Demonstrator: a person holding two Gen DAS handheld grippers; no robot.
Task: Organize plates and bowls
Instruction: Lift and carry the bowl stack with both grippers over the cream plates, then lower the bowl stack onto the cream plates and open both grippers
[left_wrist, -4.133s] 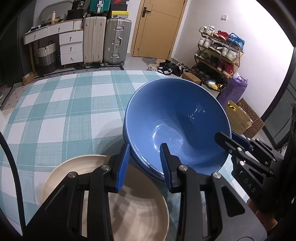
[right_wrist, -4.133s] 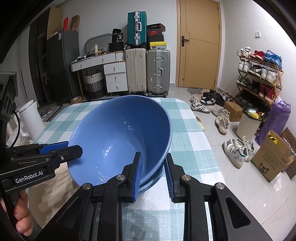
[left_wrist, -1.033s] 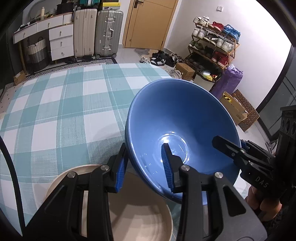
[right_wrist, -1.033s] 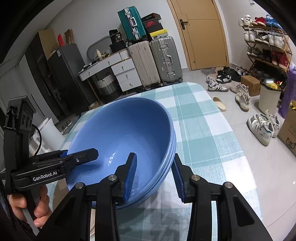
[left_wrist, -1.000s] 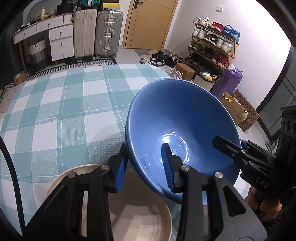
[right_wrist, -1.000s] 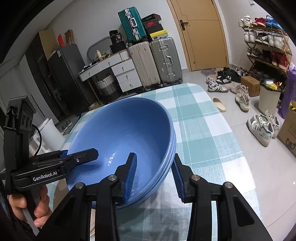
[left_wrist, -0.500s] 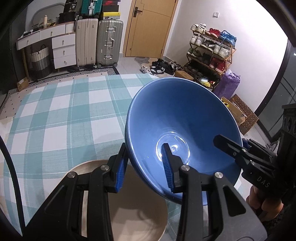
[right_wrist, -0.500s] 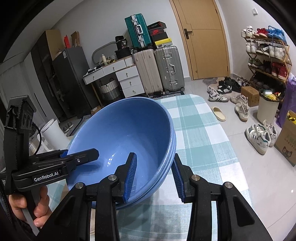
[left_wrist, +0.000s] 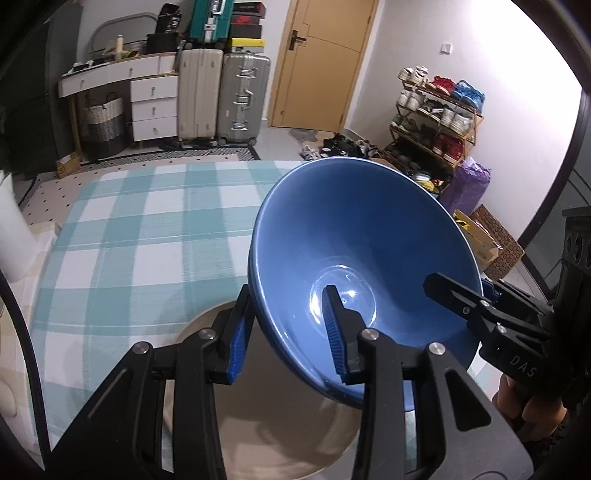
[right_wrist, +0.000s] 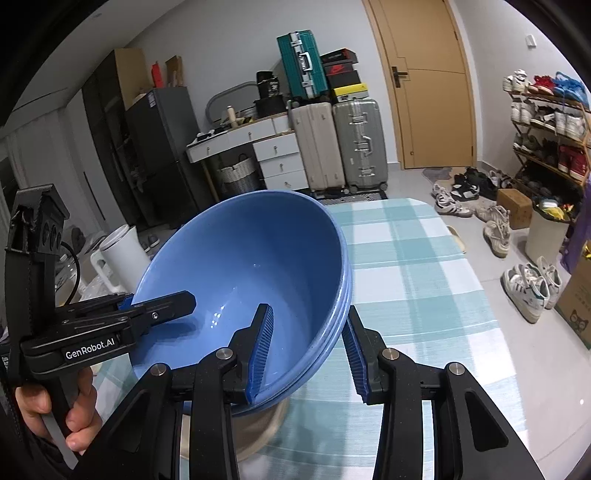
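Though hard to count exactly, looks like two or three blue bowls (left_wrist: 369, 236) nested together, going by the stacked rim edges in the right wrist view. Hanging tilted right over the beige plate (left_wrist: 277, 424), open side tipped away from it and up toward the cameras. Can't tell if the bottom of the stack touches the plate or sits just clear of it, since that bit is hidden in one view and blurred in the other.

Left gripper (left_wrist: 286, 295) clamped on the bowls at the rim on the plate's left side: one blue pad inside the top bowl, the other outside against the wall. Not spread, properly pinching. Same deal for the right gripper (right_wrist: 308, 310) on the opposite rim, the plate's right side: inner pad down in the bowl, outer pad up against the stacked edges. So gripped from both sides at once.

Hand (right_wrist: 55, 417) wrapped round the left gripper's handle, left of the plate.

Under the plate, a teal and white checked cloth (left_wrist: 129, 240), spreading out well beyond it. Far past the plate: suitcases (left_wrist: 221, 96), a wooden door (left_wrist: 317, 62) and a shoe rack (left_wrist: 436, 110) off to the right.
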